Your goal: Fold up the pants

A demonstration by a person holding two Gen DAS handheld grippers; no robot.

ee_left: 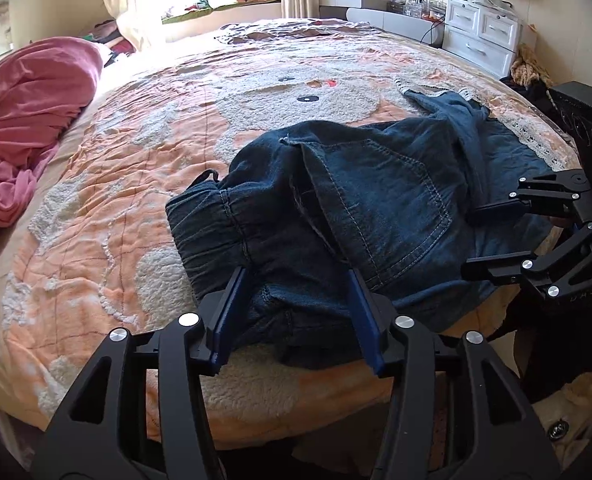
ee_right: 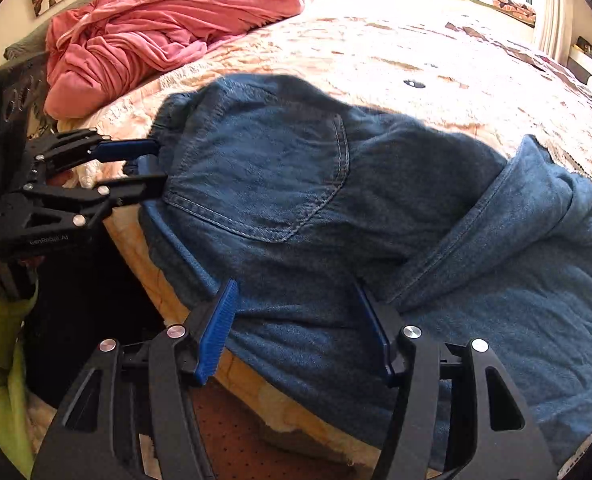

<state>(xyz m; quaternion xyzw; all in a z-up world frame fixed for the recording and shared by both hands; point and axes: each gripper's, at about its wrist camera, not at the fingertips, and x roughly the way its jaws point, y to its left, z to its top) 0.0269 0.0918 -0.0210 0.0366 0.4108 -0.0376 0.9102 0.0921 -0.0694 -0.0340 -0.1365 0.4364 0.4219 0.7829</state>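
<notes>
On the near edge of the bed's orange-and-cream quilt [ee_left: 143, 184] lie the denim pants [ee_left: 376, 208], bunched, back pocket [ee_right: 271, 176] facing up. Elastic waistband [ee_left: 211, 224] sits toward the pink blanket [ee_left: 27, 120]; a folded-over leg [ee_right: 536, 208] lies across the far side of the pocket, away from that blanket.

Left gripper [ee_left: 296, 312]: jaws spread wide, blue pads either side of the waistband-end fabric, denim between them. Not closed; whether the pads touch cloth, cannot tell.

Right gripper [ee_right: 300, 320]: jaws likewise wide apart, straddling the near hem of the pants beside the pocket, at the foot of the folded leg. Nothing pinched.

From the left wrist view, the right gripper [ee_left: 480, 240] sits at the pants' edge farthest from the pink blanket.

White drawer unit [ee_left: 480, 32] stands beyond the bed's far corner.
</notes>
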